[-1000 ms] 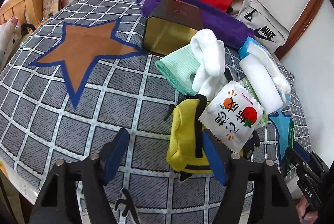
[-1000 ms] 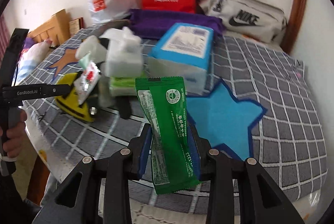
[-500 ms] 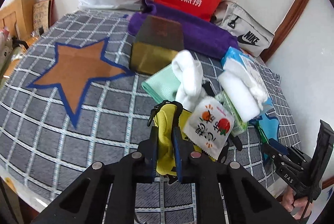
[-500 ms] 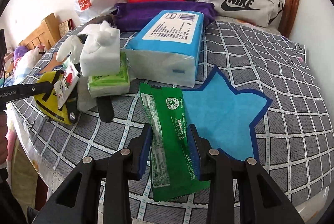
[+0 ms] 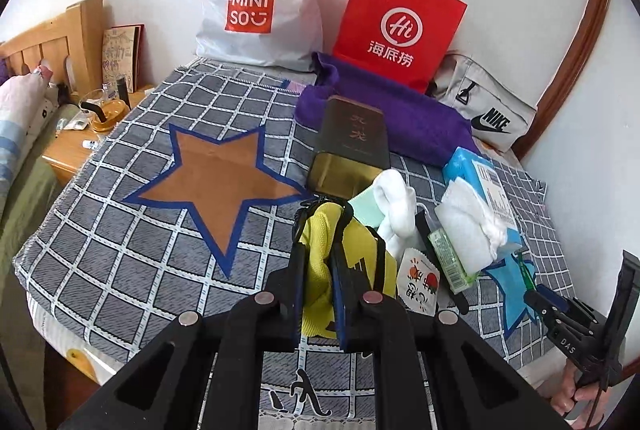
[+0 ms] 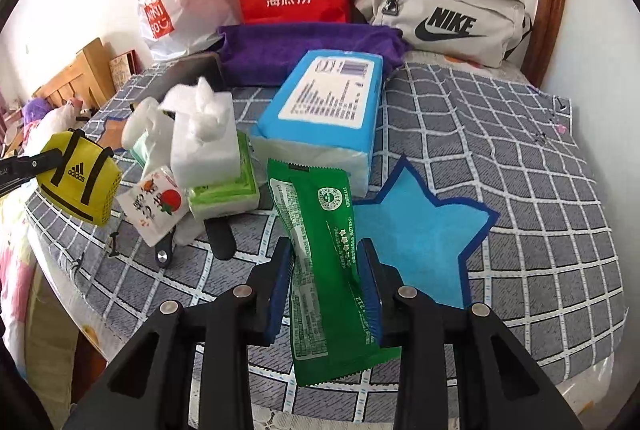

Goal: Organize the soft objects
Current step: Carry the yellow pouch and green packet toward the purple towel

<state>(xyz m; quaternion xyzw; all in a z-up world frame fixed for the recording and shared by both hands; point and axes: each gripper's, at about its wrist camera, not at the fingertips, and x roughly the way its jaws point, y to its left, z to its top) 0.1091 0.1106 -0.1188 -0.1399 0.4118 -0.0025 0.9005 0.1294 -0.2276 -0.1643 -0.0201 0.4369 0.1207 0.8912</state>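
While both tools are loaded, the job is to carry each soft item clear of the pile without dragging neighbours along. The left gripper (image 5: 318, 270) is clenched on the yellow pouch (image 5: 352, 262), pinching a fold near its top; from the right wrist view the pouch (image 6: 78, 175) hangs lifted at the table's left edge, apart from the sachet (image 6: 154, 203) below it. The right gripper (image 6: 326, 282) grasps the green packet (image 6: 320, 250) across its middle, with the packet's upper end tilted up and its lower end spilling past the fingers, beside the blue star (image 6: 420, 234).

To do this well, I judge 2 things matter. The pouch is held by thin fabric only, so move it slowly and level; a swing could slip it out, and its dangling strap could snag the sachet or the white socks (image 5: 394, 209). The packet is slick film, so keep the squeeze steady and avoid twisting.

The brown star (image 5: 218, 175) lies bare and looks a likely spot for the pouch, though that is a guess. Lower until the cloth (image 5: 120, 270) takes the weight before letting go.
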